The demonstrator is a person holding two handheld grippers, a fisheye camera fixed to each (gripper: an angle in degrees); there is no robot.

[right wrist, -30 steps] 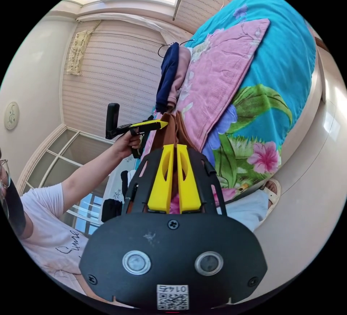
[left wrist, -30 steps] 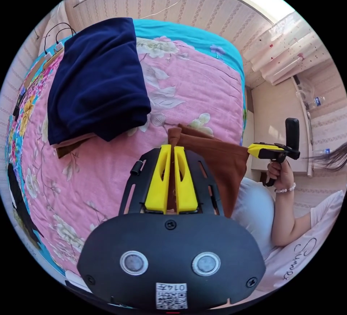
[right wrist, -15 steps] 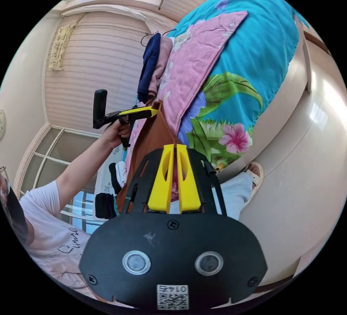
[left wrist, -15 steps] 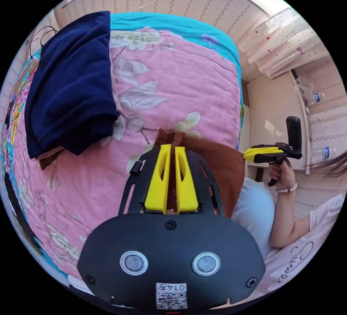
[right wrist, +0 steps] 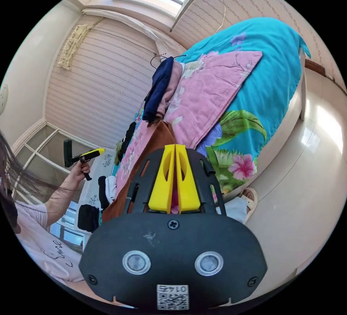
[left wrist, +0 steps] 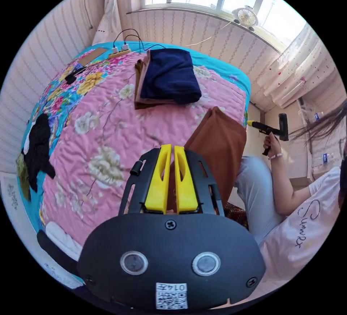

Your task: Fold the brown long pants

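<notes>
The brown long pants (left wrist: 218, 145) lie folded on the pink quilt and hang over the bed's near edge, seen also as brown long pants (right wrist: 155, 141) in the right gripper view. My left gripper (left wrist: 170, 147) is shut and hovers just left of them with nothing pinched. It appears in a hand as the left gripper (right wrist: 94, 152), in the air away from the cloth. My right gripper (right wrist: 175, 147) is shut. A hand holds that right gripper (left wrist: 250, 123) with its tip beside the pants' far corner.
A folded navy garment (left wrist: 170, 74) tops a small stack further up the bed (left wrist: 108, 137). A black garment (left wrist: 36, 148) lies at the bed's left edge. A power strip with cables (left wrist: 117, 53) sits near the wall. The person (left wrist: 300, 213) stands at the bedside on the tiled floor (right wrist: 307, 184).
Both grippers have let go of the brown pants and drawn back from the bed, moving apart. The pants now rest draped over the bed edge.
</notes>
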